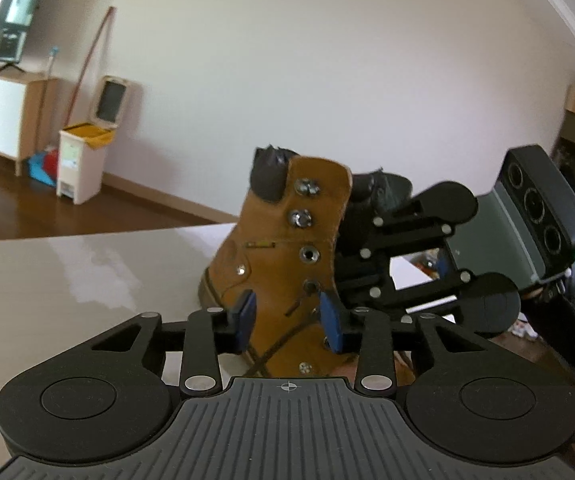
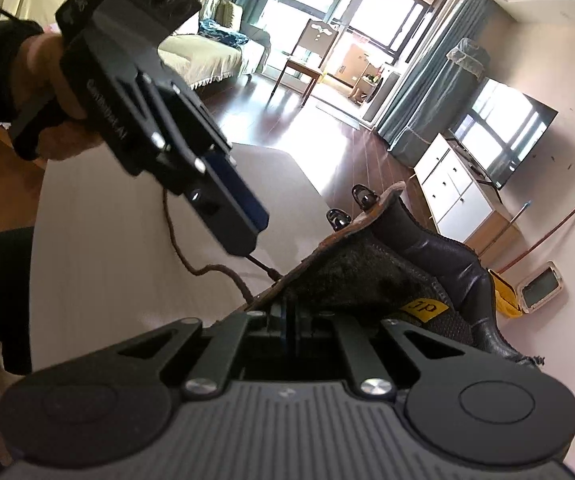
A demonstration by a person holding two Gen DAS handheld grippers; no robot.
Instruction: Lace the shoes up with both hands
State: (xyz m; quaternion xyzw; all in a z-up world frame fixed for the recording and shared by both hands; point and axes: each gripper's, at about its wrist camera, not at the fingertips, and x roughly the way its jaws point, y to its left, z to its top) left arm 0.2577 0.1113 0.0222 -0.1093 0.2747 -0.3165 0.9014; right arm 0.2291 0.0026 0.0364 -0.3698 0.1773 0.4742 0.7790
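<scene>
A tan boot (image 1: 283,232) with metal eyelets stands on the pale table (image 1: 87,272), its dark lining (image 2: 367,280) facing the right wrist view. The left gripper (image 1: 289,318) is open at the eyelet flap. Its blue pads (image 1: 245,316) stand apart, and the dark lace tip (image 1: 297,305) pokes out of an eyelet between them, untouched. From the right wrist view the left gripper (image 2: 247,240) hovers just above that lace tip (image 2: 263,266), and the brown lace (image 2: 175,240) trails over the table. The right gripper (image 2: 287,316) is shut on the flap's edge (image 2: 271,294).
A white bin (image 1: 81,160) and a wooden cabinet (image 1: 3,116) stand by the far wall. A television (image 2: 503,136), a chair (image 2: 311,52) and a covered sofa (image 2: 203,52) lie beyond the table. A person's hand (image 2: 47,64) grasps the left gripper's handle.
</scene>
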